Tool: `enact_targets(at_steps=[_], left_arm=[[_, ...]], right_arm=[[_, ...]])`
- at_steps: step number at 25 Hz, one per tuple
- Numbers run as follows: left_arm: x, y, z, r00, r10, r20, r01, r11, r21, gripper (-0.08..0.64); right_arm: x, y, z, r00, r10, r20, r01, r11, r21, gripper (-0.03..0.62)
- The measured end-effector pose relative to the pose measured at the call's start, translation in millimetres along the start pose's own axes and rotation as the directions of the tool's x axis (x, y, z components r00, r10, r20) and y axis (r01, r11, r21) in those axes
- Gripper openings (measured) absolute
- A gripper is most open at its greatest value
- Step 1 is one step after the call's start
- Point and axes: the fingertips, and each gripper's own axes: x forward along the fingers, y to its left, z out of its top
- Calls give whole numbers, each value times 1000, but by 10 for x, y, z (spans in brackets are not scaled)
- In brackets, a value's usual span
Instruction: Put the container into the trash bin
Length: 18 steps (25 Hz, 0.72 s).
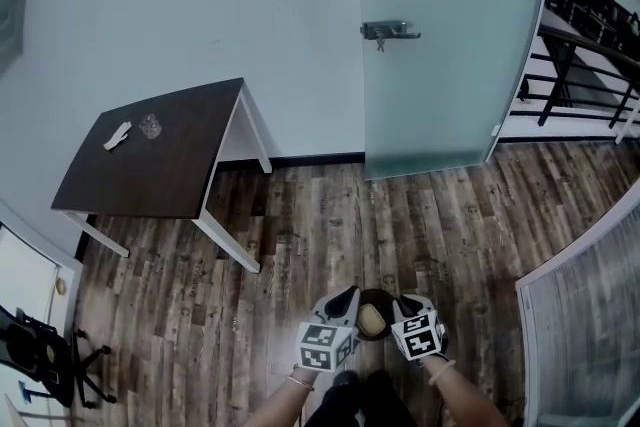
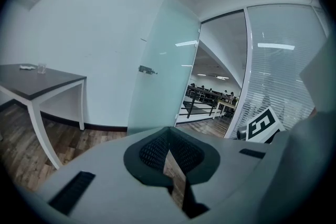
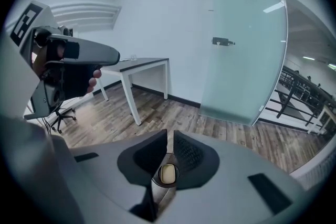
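Note:
A dark round trash bin (image 1: 376,296) stands on the wood floor just in front of my feet, and a tan container (image 1: 371,319) lies inside it. My left gripper (image 1: 343,303) hangs to the bin's left and my right gripper (image 1: 407,305) to its right, both above it. In the right gripper view the container (image 3: 168,174) and the bin's rim (image 3: 159,173) show far below, through a narrow gap between the jaws, which hold nothing. The left gripper (image 2: 168,150) has its pads together, with only floor showing beneath them.
A dark-topped table with white legs (image 1: 150,170) stands at the left against the wall, bearing a small glass (image 1: 150,125) and a white scrap (image 1: 117,136). A frosted glass door (image 1: 450,45) is ahead. An office chair (image 1: 45,355) sits at the far left.

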Motion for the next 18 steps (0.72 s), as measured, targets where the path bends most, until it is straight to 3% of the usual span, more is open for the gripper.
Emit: enact_targets(at_steps=[10,18], left_arm=[[-355,-332,459,999,-6,47,4,999,48,18],[-510,-580,766,995,-16,99,7,996,86,18]], right_arm=[[-749,14,432,988,-34,148,32,999,16,12],[-1269,-15,793,960,-50,275,45,999,25,8]])
